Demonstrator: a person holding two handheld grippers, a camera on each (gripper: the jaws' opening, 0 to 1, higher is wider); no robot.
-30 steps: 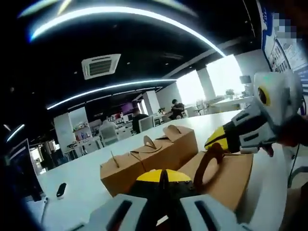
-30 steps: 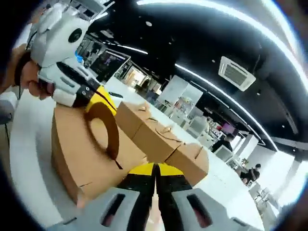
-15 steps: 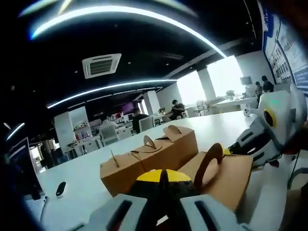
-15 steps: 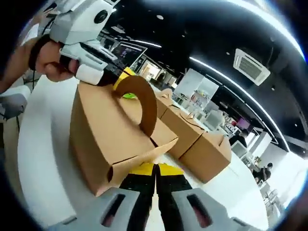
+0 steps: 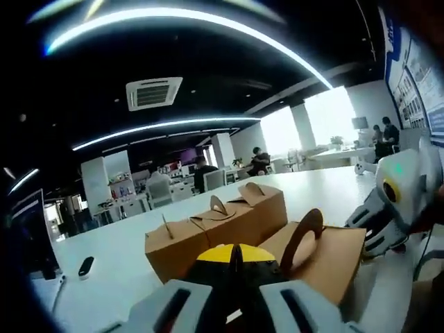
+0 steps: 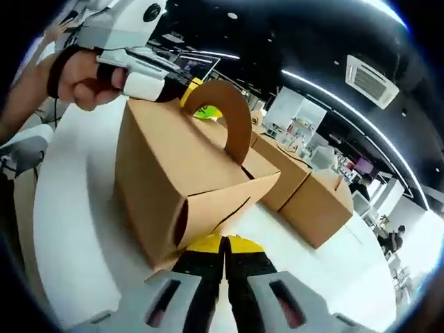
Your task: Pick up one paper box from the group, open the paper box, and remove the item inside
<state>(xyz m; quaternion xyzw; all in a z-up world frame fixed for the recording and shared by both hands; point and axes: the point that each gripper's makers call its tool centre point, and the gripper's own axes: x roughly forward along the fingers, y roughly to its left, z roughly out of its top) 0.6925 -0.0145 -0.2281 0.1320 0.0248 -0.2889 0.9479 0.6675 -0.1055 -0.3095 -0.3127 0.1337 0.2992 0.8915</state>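
Left gripper view: the left gripper [image 5: 236, 255] rises from 6 o'clock with its yellow-tipped jaws pressed together and nothing visible between them. Just beyond the tips, toward 3 o'clock, the near box [image 5: 326, 253] sits on the white table [image 5: 111, 270] with its arched handle flap standing upright. Behind it, at 12 o'clock from the jaws, a row [image 5: 215, 225] of boxes runs side by side, touching; two handle flaps show clearly, the full count cannot be told. The right gripper [image 5: 388, 208] stands at 3 o'clock just beside the near box's far end; whether it touches cannot be told. Bare table lies open toward 9 o'clock, where a small dark object [image 5: 84, 267] rests well apart from the boxes.

Right gripper view: the right gripper [image 6: 223, 251] has jaws closed tight, tips just under the near box's lower corner; any grip there cannot be told. The left gripper comes in at 11 o'clock, held by a hand [image 6: 83, 76], tips at the box's top edge beside the handle. Open table runs along the box's 9 o'clock side to the table's curved edge.
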